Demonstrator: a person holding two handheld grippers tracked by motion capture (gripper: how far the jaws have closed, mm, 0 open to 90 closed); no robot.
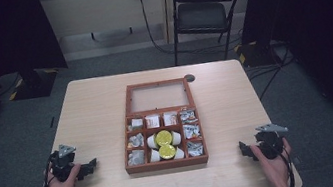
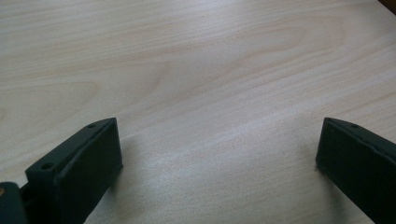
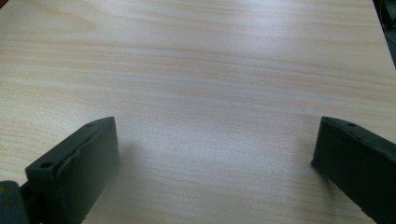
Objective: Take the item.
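- A pale wood-grain table (image 1: 96, 109) carries everything; its top shows a light birch pattern in both gripper views.
- A reddish-brown wooden box (image 1: 167, 164) sits on the table at its middle, with its glass-paned lid (image 1: 157, 96) lying open and flat on the far side of the box.
- A small dark round grommet (image 1: 189, 77) is set into the tabletop just beyond the lid's far right corner.
- The left gripper (image 1: 87, 166) rests on the table well to the left of the box, level with its near edge.
- The right gripper (image 1: 245, 150) rests on the table to the right of the box, also level with its near edge.
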